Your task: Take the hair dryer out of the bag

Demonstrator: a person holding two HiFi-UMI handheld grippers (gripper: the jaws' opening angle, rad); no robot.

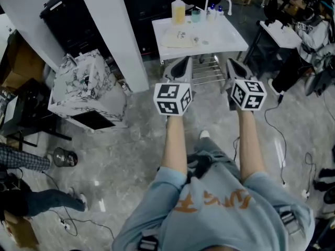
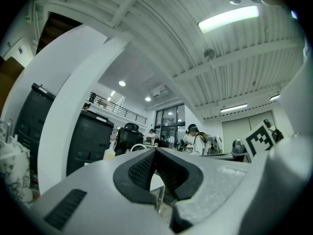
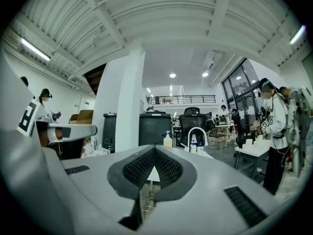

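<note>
1. Up ahead by the white table (image 1: 230, 38), I cannot spot the hair dryer or the bag.
2. Both arms reach straight out. The left gripper (image 1: 180, 67) and right gripper (image 1: 236, 67) are pressed together on nothing.
3. Bare floor (image 1: 131, 150) lies all around.
4. Only the gripper views show the ceiling light (image 2: 229, 17).

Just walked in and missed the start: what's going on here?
A person holds the left gripper and the right gripper out in front, toward a white table bearing a soap bottle. Both are shut with nothing between the jaws. No bag or hair dryer shows in any view, so nothing is being handled yet.
</note>
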